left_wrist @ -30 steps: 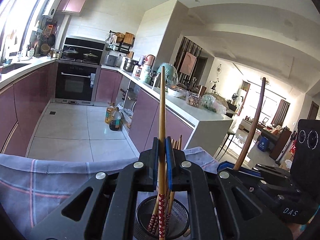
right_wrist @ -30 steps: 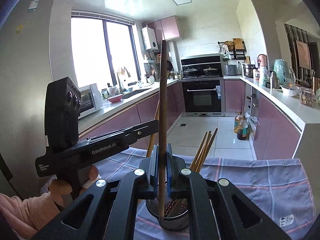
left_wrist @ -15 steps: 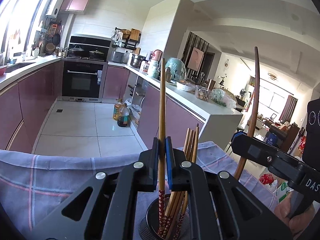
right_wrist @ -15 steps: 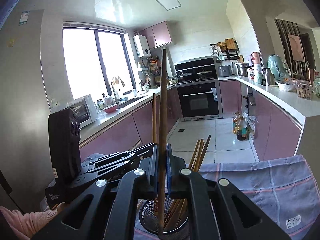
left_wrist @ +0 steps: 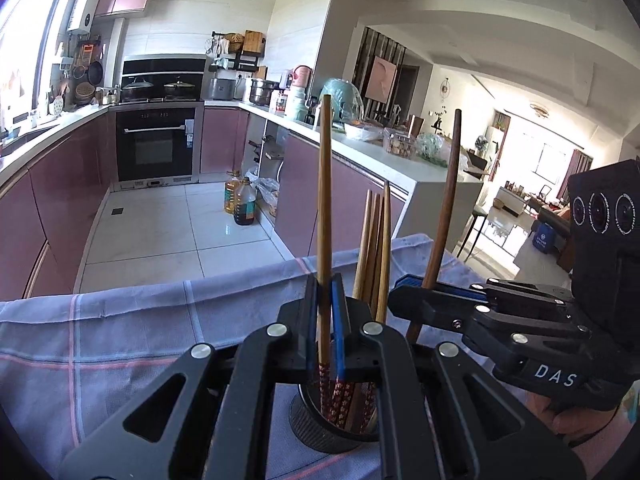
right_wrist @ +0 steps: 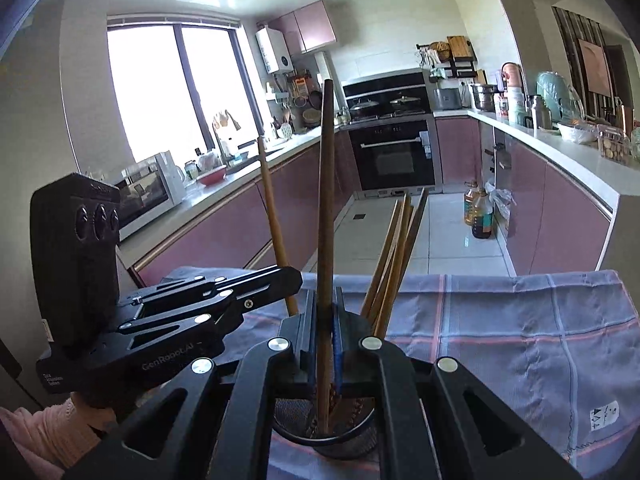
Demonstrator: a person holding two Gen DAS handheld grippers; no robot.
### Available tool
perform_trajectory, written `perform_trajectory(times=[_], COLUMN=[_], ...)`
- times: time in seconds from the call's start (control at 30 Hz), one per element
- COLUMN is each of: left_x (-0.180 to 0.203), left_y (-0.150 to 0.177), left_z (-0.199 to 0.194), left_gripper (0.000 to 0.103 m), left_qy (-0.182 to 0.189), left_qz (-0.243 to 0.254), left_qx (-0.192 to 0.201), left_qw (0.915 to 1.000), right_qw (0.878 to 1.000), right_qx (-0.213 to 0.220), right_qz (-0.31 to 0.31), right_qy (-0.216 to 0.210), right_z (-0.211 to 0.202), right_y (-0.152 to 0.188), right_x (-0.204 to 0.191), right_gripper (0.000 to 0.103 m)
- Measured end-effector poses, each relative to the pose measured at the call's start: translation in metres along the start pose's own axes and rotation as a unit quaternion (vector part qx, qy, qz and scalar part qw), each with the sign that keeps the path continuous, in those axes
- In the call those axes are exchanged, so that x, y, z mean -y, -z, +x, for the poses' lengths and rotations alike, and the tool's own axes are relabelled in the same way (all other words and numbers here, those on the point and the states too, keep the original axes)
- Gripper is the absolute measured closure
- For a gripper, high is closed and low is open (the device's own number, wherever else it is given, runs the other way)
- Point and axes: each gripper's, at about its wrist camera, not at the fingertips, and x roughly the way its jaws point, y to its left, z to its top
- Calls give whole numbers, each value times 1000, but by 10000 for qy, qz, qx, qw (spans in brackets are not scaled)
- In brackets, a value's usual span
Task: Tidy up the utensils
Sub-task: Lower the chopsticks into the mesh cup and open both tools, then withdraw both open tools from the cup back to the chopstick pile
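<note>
While each tool is clamped on one chopstick, both tips hang inside or just over the mesh holder (left_wrist: pixel 332 424), which stands on the checked cloth (left_wrist: pixel 120 328) over the counter. The left tool (left_wrist: pixel 325 320) grips a pale chopstick (left_wrist: pixel 324 208) with a red patterned tip; the right tool (right_wrist: pixel 325 324) grips a darker chopstick (right_wrist: pixel 326 200). Several chopsticks (left_wrist: pixel 374 248) already lean in the holder. Best, I judge, to lower each until its tip is well inside the holder, then let go one at a time.

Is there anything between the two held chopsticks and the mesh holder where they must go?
Nothing visible blocks them. The light chopstick and the dark chopstick already reach into the mesh holder, beside the chopsticks standing there.
</note>
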Motion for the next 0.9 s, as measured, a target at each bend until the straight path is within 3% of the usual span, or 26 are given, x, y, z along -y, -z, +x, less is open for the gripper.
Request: perform_trajectory(times=[0.2,0.3,0.47,0.57,0.7,0.9], left_x=[0,-3,-10,-12,-15,-17], left_y=[15,15,10,10,14,17], left_z=[14,10,-2,-9,-15,-27], left_gripper=[93,91,91,91,80,76], left_qy=[-64,-35,-79,-119,-181,-119], left_qz=[156,129,115,131,156,211], left_qx=[-518,-481,-256,-202,-191,-118], left_qw=[9985,9988,9996,9996,9995,9996], right_qw=[9991,9991,9992,9994,9997,9991], right_qx=[-304,-219,-89,-52,-37,-117], right_qz=[184,201,226,226,175,-369], right_qy=[237,313,307,267,187,191], right_z=[12,7,-3,-7,-11,-11], right_y=[11,13,17,21,26,32], right_x=[9,10,10,8,4,-19], right_gripper=[87,74,63,62,60,60])
